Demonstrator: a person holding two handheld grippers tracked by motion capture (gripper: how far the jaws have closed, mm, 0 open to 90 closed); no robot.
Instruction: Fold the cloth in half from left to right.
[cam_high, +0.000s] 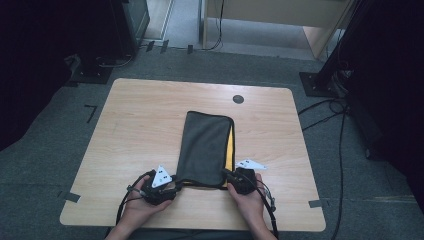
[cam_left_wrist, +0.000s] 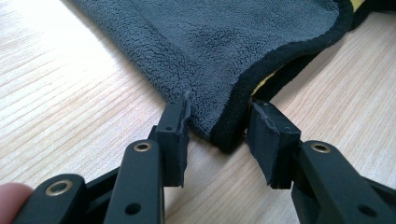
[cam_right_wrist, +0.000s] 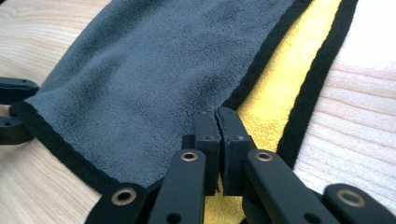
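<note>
Your left hand-held gripper (cam_high: 161, 189) sits at the near left corner of the folded grey towel (cam_high: 204, 147) on the counter (cam_high: 140, 130). In the left gripper view its jaws stand apart, one on each side of that corner, and the pads (cam_left_wrist: 173, 133) do not press the cloth; it is released, with the black-edged corner poking in between them.

The towel lies in the middle of the counter with its long axis running straight away from you. It is folded so the grey side faces up, and a yellow strip (cam_high: 230, 150) shows along its right edge. Both near corners point back at your hands.

Your right hand-held gripper (cam_high: 241, 181) is at the near right corner, and in the right gripper view its jaws are clenched together on the towel's edge, where grey meets yellow.

So the right side looks gripped while the left is only lined up. The towel lies directly ahead of both hands, and the left corner likely needs pinching before any lift or fold away from you.
</note>
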